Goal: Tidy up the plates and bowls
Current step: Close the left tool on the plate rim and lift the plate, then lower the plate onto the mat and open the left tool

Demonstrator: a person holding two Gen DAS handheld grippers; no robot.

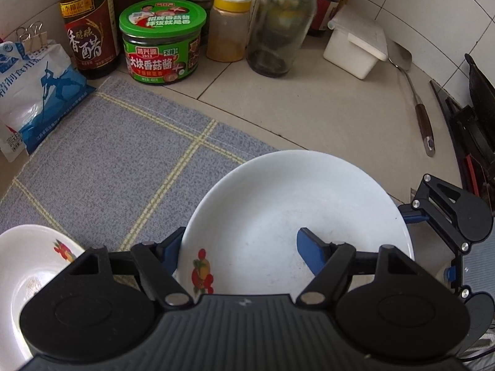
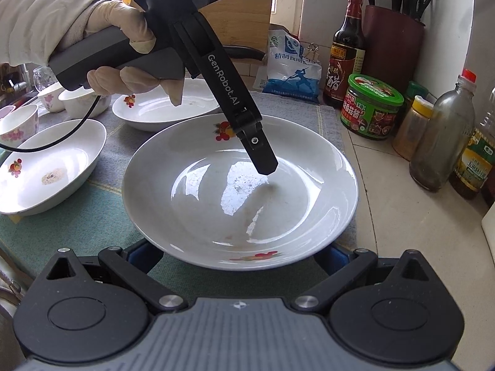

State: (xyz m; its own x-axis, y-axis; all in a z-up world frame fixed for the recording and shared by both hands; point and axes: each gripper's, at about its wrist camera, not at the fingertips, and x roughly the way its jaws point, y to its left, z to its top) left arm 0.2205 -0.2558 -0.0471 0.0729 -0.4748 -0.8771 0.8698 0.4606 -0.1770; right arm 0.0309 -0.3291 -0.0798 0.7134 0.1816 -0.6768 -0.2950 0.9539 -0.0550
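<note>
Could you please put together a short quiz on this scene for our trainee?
1. True or false: the green-lidded jar stands off the mat.
2. The large plate has rim motifs that are: A red and yellow, B blue stripes, C absent?
3. Which gripper has a finger inside that plate?
Key: 1 true; 2 A; 3 the left gripper.

We see a pale tiled counter (image 1: 324, 114) with white tiled walls (image 1: 433, 15) behind it. A grey checked cloth (image 1: 117, 154) lies at nine o'clock. Bottles and jars (image 1: 162, 43) stand in a row at twelve o'clock. Soft daylight shines in.
</note>
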